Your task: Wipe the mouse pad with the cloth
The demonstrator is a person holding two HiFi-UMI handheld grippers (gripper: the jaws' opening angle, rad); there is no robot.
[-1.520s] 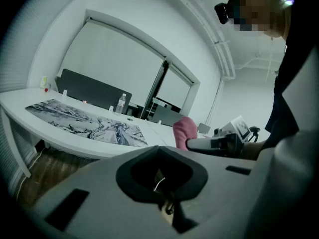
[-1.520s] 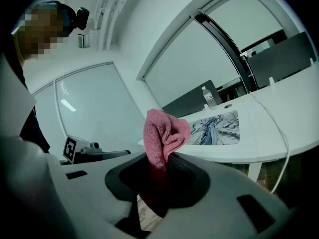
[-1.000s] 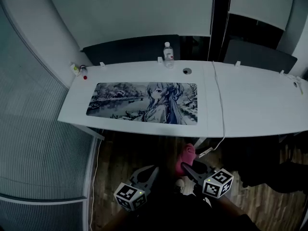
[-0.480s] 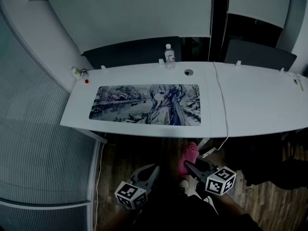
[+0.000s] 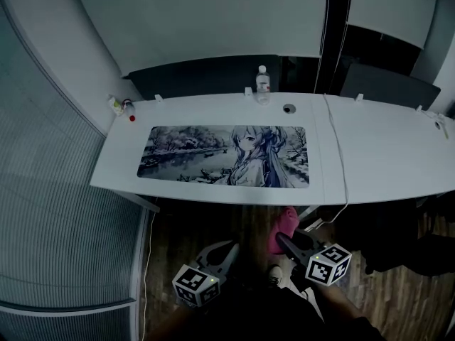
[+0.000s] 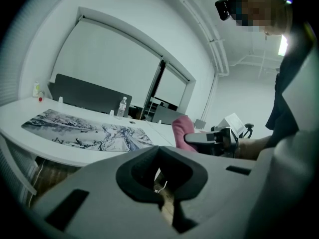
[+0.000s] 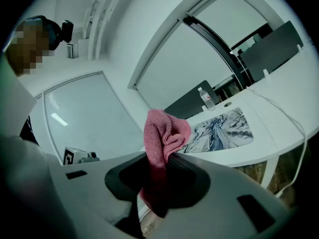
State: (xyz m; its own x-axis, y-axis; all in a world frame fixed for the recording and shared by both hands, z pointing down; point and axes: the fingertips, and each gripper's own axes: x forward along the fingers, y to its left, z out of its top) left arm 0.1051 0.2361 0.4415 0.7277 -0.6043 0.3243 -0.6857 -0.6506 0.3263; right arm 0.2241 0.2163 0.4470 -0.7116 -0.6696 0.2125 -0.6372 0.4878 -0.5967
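A long mouse pad (image 5: 226, 155) printed with a grey winter scene and an anime figure lies flat on the white desk (image 5: 370, 169). It also shows in the left gripper view as the mouse pad (image 6: 89, 133) and in the right gripper view as the mouse pad (image 7: 222, 129). My right gripper (image 5: 286, 238) hangs below the desk's front edge, shut on a bunched pink cloth (image 5: 283, 227); the cloth (image 7: 162, 138) sticks up from its jaws. My left gripper (image 5: 222, 252) is beside it over the floor, shut, with nothing in it.
A clear water bottle (image 5: 263, 84) and a round cable hole (image 5: 288, 109) are at the desk's back edge. Small bottles (image 5: 118, 106) stand at the back left corner. A white cable (image 5: 340, 155) crosses the desk and drops off the front. Dark partitions stand behind; wooden floor lies below.
The head view has shifted, so the desk and pad sit slightly further right in the picture. Both grippers stay low in front of the desk, the cloth still held.
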